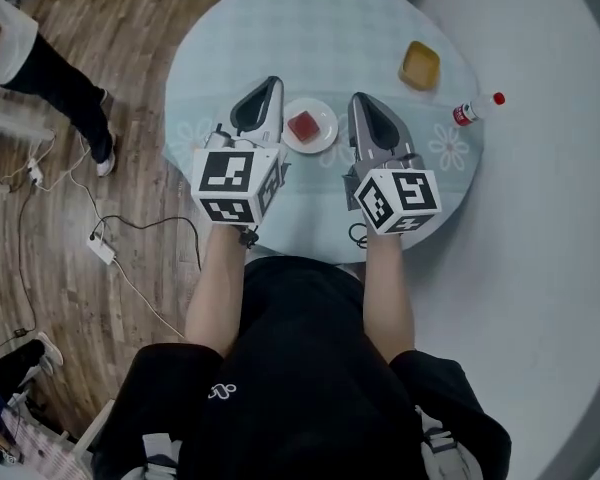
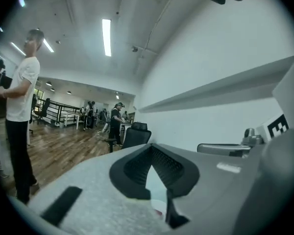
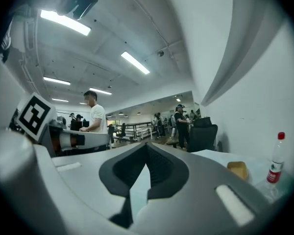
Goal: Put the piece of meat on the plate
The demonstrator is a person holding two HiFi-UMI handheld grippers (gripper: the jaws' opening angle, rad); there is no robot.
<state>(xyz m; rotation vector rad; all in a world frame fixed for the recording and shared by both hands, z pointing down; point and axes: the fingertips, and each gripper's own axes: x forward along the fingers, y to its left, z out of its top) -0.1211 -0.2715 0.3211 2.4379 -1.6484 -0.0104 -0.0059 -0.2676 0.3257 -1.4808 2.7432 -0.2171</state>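
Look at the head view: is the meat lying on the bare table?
No, the piece of meat lies on the white plate.

The left hand-held gripper (image 2: pixel 152 153) is seen along its own jaws: the dark ribbed pads are brought together at their far tips, and nothing is held between them. Through the wedge-shaped gap below the tips the pale worktop (image 2: pixel 154 187) is seen, with a sliver of white and a speck of red at its lower end, too small to be named. The right hand-held gripper (image 2: pixel 210 149) is seen side-on at the right, against a white wall (image 2: pixel 210 58). At the left a person in a white shirt (image 2: pixel 19 97) is seen standing on a wooden floor (image 2: pixel 63 153). A black office chair (image 2: pixel 136 135) and further people are seen beyond, under ceiling strip lights (image 2: pixel 106 35).
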